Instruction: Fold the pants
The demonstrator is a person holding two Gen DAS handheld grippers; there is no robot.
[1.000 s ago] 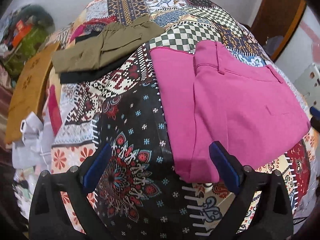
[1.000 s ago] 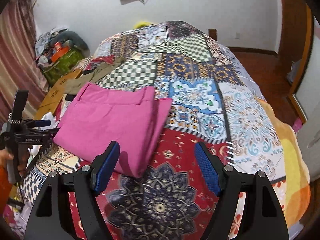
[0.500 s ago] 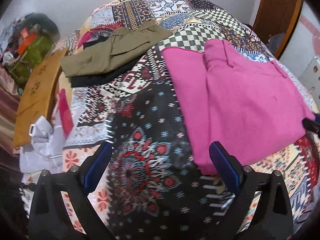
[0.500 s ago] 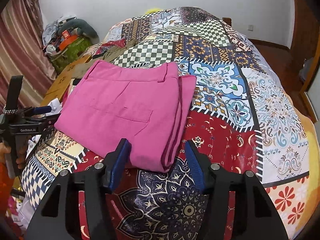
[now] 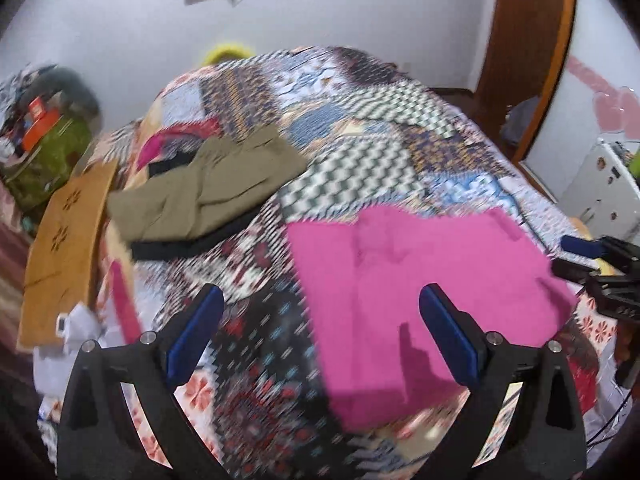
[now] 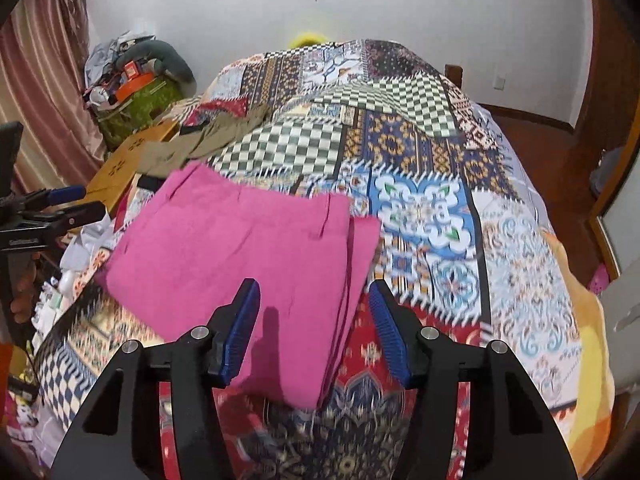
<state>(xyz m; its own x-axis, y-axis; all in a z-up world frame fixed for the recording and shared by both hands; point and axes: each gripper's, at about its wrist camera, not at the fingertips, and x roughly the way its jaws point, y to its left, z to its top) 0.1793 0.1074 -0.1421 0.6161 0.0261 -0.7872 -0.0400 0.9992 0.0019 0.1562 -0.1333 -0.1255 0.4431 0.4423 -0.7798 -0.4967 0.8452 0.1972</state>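
Because the pink pants (image 6: 240, 248) already lie flat in a folded stack on the patchwork bedspread (image 6: 420, 208), neither tool needs a grip on them at this moment, and both sets of tongs hang above the cloth with nothing pinched. From the right wrist, the right tongs (image 6: 314, 332) stand partly open at six o'clock, straddling the layered edge of the pants, where several folds show as parallel lines; the pads do not press the fabric, a stance that suits either tidying that edge or taking it up for another fold. From the left wrist, the left tongs (image 5: 320, 332) gape wide at six o'clock over the near corner of the pants (image 5: 420, 288), which fill the view from centre toward three o'clock. That view is blurred, so fine creases cannot be read. Olive trousers (image 5: 208, 192) rest at ten o'clock, well apart from the pink pair, probably set aside as a finished piece. Judging by the compact shape, the folding looks nearly done.
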